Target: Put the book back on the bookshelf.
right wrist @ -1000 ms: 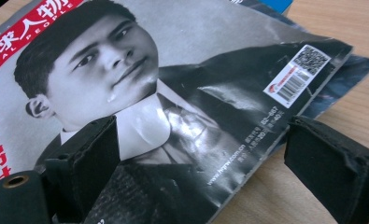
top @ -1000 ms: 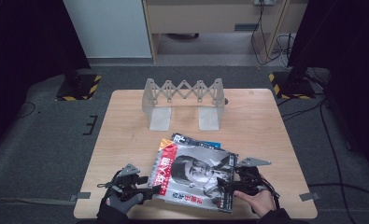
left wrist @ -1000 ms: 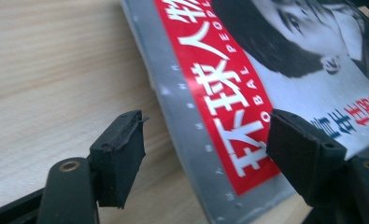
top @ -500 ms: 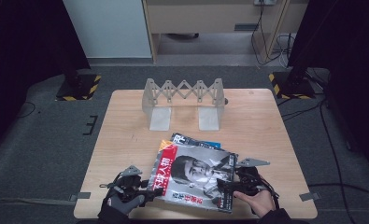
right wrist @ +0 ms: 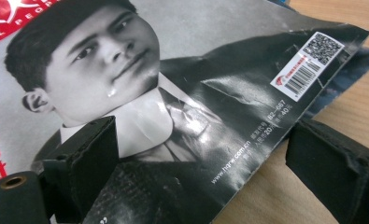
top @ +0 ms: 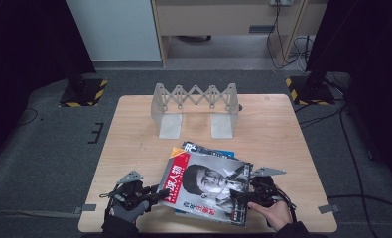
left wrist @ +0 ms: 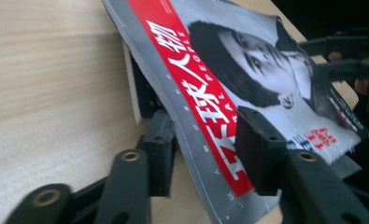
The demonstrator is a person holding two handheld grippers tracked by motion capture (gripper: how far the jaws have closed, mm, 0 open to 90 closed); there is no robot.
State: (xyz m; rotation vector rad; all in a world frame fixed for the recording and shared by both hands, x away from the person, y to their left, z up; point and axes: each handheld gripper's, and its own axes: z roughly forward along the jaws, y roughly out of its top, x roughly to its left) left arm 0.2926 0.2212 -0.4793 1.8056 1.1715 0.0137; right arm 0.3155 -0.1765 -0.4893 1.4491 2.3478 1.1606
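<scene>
— Wooden table (top: 134, 129): what is noted at its near edge?
— A magazine (top: 208, 186) is lying there. Its left edge sits between the closing jaws of the left gripper (top: 156, 194), contact unclear; the right gripper (top: 239, 196) is spread across its right edge.

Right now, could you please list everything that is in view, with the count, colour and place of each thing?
magazine: one, red and grey cover, front of table, on top of the others
magazines beneath: at least one, dark and blue, edges peeking out behind
folding rack: one, pale grey, back of table
table: one, light wood
left gripper: one, black, jaws either side of the magazine's left edge, have just been closing
right gripper: one, black, jaws astride its right edge
</scene>
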